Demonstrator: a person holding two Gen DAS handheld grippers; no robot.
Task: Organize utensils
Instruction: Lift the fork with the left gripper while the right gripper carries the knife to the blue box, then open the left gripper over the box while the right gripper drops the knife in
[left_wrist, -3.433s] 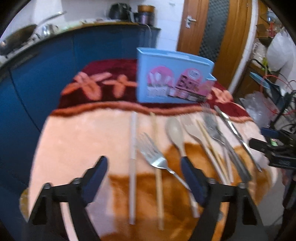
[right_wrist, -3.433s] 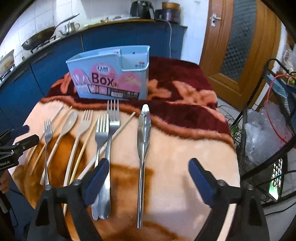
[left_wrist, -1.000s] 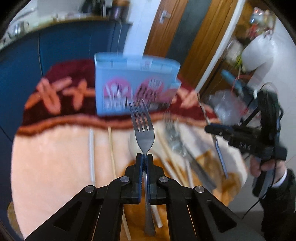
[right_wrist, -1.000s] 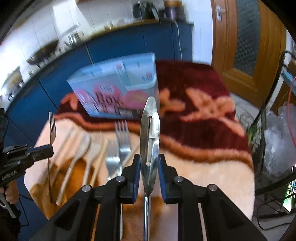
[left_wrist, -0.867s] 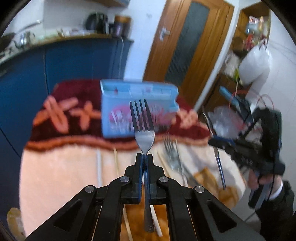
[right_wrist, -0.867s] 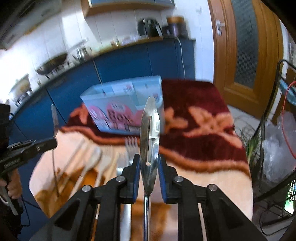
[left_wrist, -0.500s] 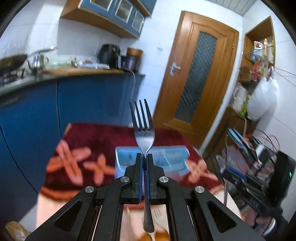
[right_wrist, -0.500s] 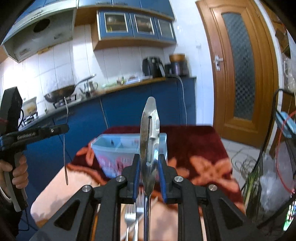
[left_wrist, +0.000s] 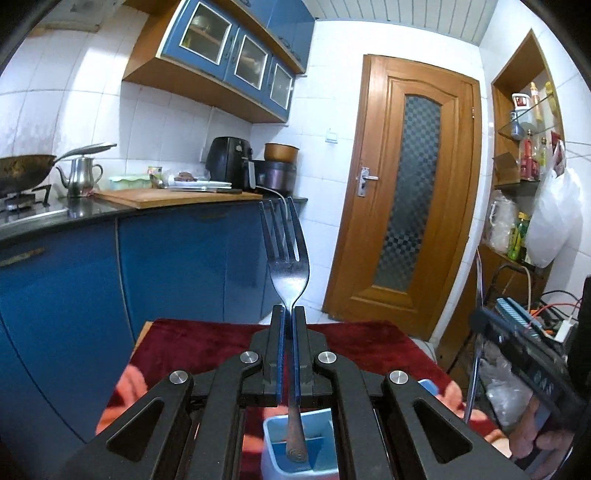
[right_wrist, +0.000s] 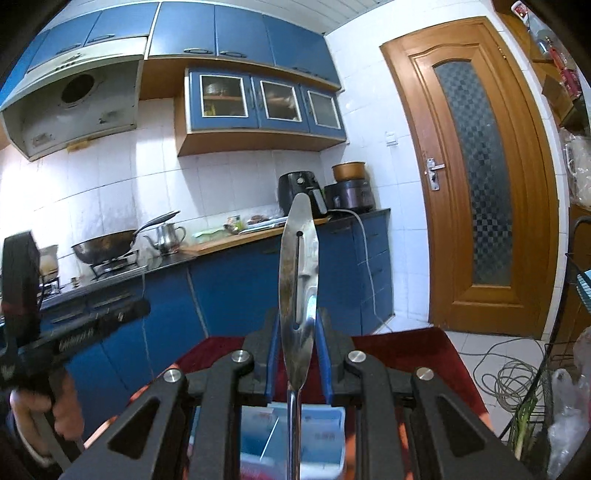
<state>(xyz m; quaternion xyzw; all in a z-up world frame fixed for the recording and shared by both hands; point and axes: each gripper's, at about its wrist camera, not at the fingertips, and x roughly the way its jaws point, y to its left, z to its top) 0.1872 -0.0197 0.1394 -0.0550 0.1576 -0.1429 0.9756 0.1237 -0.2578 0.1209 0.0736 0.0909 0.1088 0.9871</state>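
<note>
**Fork and tongs held upright over the blue utensil box**

Left wrist view: the left gripper has its jaws pressed together on the neck of a metal fork. The fork stands upright, tines up, against the blue base cabinets. Its handle end hangs just above, or just inside, a compartment of the light blue utensil box; which of the two cannot be told. The box sits on a dark red cloth with a pink pattern. On the counter behind are a wok, a steel kettle, a wooden cutting board, a black air fryer and a rice cooker. A wooden door with patterned glass stands to the right. At the far right edge the right gripper's body shows, with a hand on its grip; writing on its side is too blurred to read.

Right wrist view: the right gripper pinches a pair of metal kitchen tongs, whose two arms are squeezed flat together, not spread. The tongs point up, their stem running down toward the utensil box below; red print on the box is blurred beyond reading. At the left the other gripper's body carries pale lettering that cannot be made out, with a hand beneath. A range hood hangs above the wok.
</note>
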